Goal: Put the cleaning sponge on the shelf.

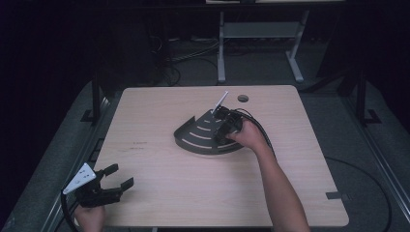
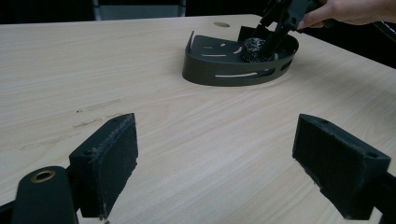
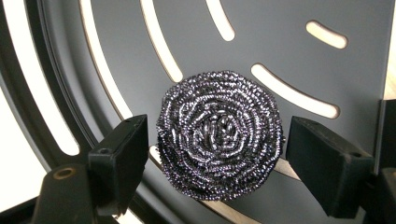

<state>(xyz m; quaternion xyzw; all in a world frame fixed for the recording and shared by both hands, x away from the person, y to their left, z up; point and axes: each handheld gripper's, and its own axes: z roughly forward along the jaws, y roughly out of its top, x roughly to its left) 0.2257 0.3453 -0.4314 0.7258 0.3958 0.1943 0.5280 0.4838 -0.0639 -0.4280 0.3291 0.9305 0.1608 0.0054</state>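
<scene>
Work in hand: you place the steel scourer (image 3: pixel 219 135) into the dark slotted tray (image 1: pixel 193 131) near the far middle of the table (image 1: pixel 164 193).
Done so far: the scourer already lies on the tray floor, in the part of the tray nearest to your right hand — this I judge from the way it rests flat over the slots.
Right claw (image 3: pixel 215 163): it points down into the tray, one pad on each side of the scourer. There is a small gap between the pads and the wire coil, so it grips nothing at this moment.
Left claw (image 1: pixel 112 181): it waits wide apart and empty at the near left corner of the table, well apart from the tray.
Still left: in my judgement only to lift your right claw out of the tray — take care that no wire loop catches on a pad.
Count: one scourer, one tray, two claws, one table. One thin white stick (image 1: pixel 220 102) rises at the far side of the tray; what it is, I cannot tell.
</scene>
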